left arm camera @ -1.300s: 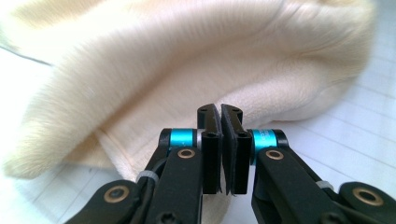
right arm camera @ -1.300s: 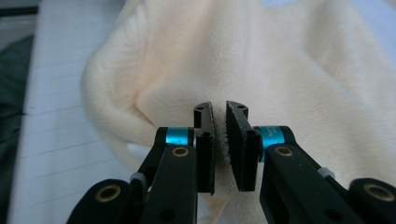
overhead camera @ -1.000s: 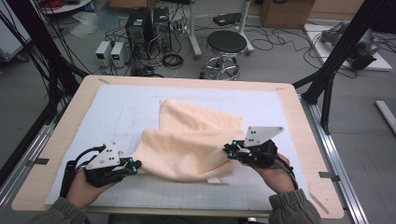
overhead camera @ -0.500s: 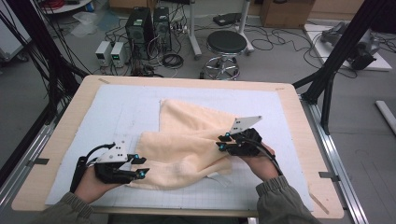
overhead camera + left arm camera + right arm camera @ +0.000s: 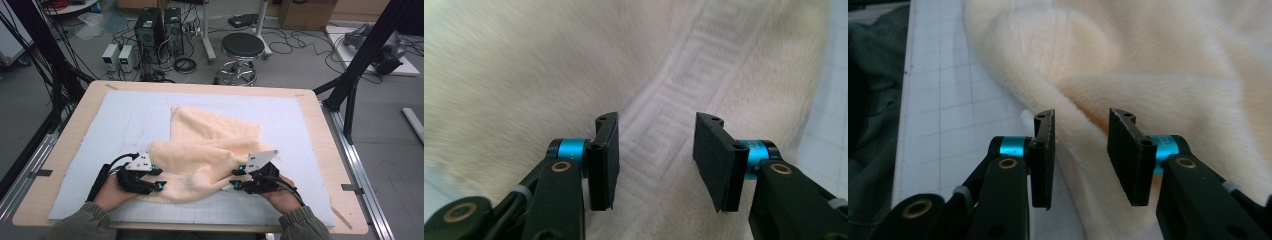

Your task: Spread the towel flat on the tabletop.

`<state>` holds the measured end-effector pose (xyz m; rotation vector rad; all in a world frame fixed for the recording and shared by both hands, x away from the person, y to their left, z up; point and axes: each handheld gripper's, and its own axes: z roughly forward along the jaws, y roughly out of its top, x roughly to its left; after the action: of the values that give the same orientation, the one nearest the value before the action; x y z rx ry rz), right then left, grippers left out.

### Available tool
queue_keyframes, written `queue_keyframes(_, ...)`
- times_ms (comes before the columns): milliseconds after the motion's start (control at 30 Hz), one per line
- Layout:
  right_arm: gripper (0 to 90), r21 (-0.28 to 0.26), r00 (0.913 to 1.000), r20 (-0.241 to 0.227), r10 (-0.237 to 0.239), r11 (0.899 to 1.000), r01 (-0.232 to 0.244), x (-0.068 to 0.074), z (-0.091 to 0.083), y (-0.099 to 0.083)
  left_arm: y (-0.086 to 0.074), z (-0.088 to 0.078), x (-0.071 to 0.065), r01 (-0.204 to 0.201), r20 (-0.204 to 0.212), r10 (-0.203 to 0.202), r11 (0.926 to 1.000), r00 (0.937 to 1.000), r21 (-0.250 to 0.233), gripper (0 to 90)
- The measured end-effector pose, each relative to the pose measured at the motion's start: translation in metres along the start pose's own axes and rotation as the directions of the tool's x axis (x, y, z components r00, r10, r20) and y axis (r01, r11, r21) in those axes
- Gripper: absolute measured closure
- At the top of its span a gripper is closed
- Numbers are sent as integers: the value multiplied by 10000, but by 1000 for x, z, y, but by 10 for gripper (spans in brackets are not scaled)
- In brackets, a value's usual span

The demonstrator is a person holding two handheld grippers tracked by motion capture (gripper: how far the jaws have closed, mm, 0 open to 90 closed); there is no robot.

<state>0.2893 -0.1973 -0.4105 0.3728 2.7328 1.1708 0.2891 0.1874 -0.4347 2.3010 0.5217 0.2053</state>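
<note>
Cream terry towel (image 5: 207, 150) lies folded at lower centre of grey gridded mat (image 5: 125, 115), long axis left-right. Left gripper (image 5: 159, 186) and right gripper (image 5: 235, 186) at its near corners, jaws just opening, released, fabric between them unpressed.

In the high view, both forearms are coming in from the bottom edge, in grey-green sleeves. The left hand (image 5: 114, 189) is sitting in the lower left of the frame and is holding the left hand-held gripper (image 5: 159, 179), which is pointing to the right. The right hand (image 5: 281, 192) is sitting in the lower right and is holding the right hand-held gripper (image 5: 235, 179), which is pointing to the left, so the two tips are facing each other. Both are lying low and almost level. The jaws of both have just been opening and are now standing apart with a clear gap; the pads are not pressing anything.
</note>
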Motion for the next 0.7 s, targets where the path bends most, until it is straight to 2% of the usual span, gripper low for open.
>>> queue_keyframes(33, 634, 261, 9999, -106, -112, 9996, 114, 0, 8, -1, 0, -1, 0, -1, 80, 1, 10000, 10000, -33, 569)
queue_keyframes(67, 645, 410, 9997, -171, -151, 9990, 158, 0, 12, -1, -1, 0, 0, 71, 178, -68, 9998, 9998, -188, 634)
queue_keyframes(167, 772, 884, 9990, -417, -130, 9959, 167, -2, 27, -4, -3, -1, -2, 153, 411, -141, 9995, 9991, -283, 795)
queue_keyframes(200, 813, 854, 9990, -415, -162, 9962, 197, -2, 26, -3, -2, -2, -3, 130, 405, -120, 9996, 9991, -246, 844)
queue_keyframes(233, 831, 799, 9988, -454, -207, 9965, 243, -2, 25, -3, -2, -3, -5, 57, 351, -51, 9999, 9994, -162, 854)
queue_keyframes(300, 835, 715, 9971, -766, -2, 9974, 57, -1, 21, -2, -1, -9, -11, 34, 324, -25, 9996, 9995, -293, 862)
queue_keyframes(400, 835, 674, 9962, -841, -205, 9974, 262, 11, 11, -1, 0, -24, -22, -139, 254, 154, 9983, 9996, -573, 864)
queue_keyframes(533, 834, 407, 9948, -880, -516, 9976, 554, 35, -5, 1, -1, -48, -43, -370, 141, 384, 9955, 9992, -877, 864)
queue_keyframes(700, 831, 218, 9927, -1029, -622, 9977, 648, 65, -19, -1, -9, -64, -74, -433, 31, 439, 9936, 9990, -1039, 864)
